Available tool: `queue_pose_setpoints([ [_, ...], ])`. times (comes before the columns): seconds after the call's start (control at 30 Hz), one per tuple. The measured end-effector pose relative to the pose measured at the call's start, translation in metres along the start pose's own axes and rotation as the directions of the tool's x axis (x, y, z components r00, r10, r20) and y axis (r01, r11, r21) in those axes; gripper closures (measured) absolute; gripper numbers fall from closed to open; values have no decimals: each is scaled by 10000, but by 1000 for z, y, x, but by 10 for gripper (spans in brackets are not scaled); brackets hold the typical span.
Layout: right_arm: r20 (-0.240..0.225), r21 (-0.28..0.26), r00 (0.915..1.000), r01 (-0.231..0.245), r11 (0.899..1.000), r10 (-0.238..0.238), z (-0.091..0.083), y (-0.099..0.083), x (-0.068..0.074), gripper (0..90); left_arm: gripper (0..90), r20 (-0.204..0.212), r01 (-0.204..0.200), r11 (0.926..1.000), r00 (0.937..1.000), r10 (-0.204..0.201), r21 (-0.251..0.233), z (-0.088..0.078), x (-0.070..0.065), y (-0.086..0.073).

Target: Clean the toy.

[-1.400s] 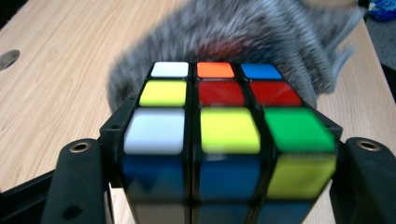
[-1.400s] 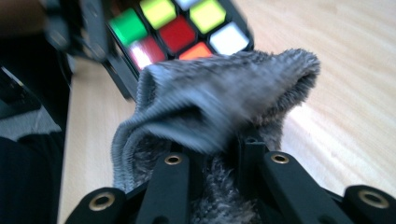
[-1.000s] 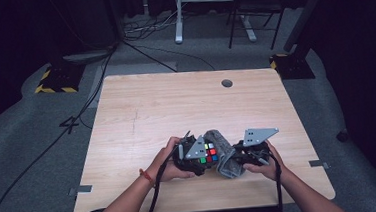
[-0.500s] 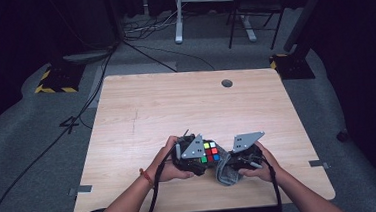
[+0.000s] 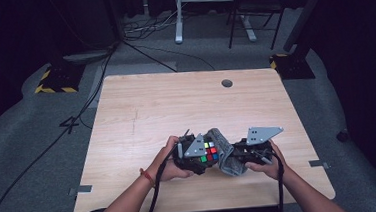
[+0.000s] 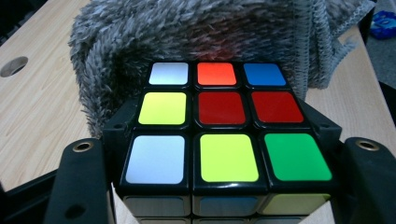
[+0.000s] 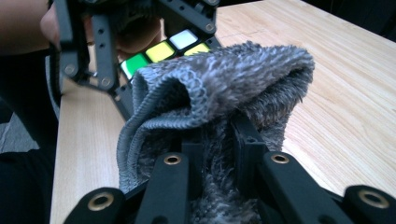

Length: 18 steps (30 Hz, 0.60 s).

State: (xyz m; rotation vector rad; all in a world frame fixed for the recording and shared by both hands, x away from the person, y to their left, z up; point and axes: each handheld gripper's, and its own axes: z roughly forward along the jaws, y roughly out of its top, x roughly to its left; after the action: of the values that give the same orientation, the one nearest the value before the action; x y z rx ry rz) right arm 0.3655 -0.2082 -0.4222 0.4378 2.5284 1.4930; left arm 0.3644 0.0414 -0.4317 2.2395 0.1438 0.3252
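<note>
A scrambled colour cube is clamped between the black jaws of my left gripper, just above the near part of the wooden table. In the left gripper view the cube sits between both jaws, white, yellow, red and green tiles facing up. My right gripper is shut on a grey fuzzy cloth, which lies against the cube's right side. In the right gripper view, the bunched cloth covers the jaw tips, with the cube just behind it.
A round cable hole sits near the table's far edge. Cables run across the grey floor behind it, along with a white desk leg and yellow-black striped bases. The person's forearms come in over the table's front edge.
The right gripper with the cloth slid left against the cube, then drew back to the right. The left gripper and cube stayed in place.
</note>
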Motion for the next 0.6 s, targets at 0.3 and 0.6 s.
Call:
queue_pose_setpoints([
  [0.3, -553, -645, 9984, 109, 9979, -145, -4, 5, 7, 787, 332, 176, -172, 9973, 9997, 160, 715, 11, -4, 0],
  [0.6, 248, -187, 9997, -11, 9998, 16, -5, 4, 2, 788, 334, 183, -29, 9995, 9998, 35, -315, -2, -2, 3],
])
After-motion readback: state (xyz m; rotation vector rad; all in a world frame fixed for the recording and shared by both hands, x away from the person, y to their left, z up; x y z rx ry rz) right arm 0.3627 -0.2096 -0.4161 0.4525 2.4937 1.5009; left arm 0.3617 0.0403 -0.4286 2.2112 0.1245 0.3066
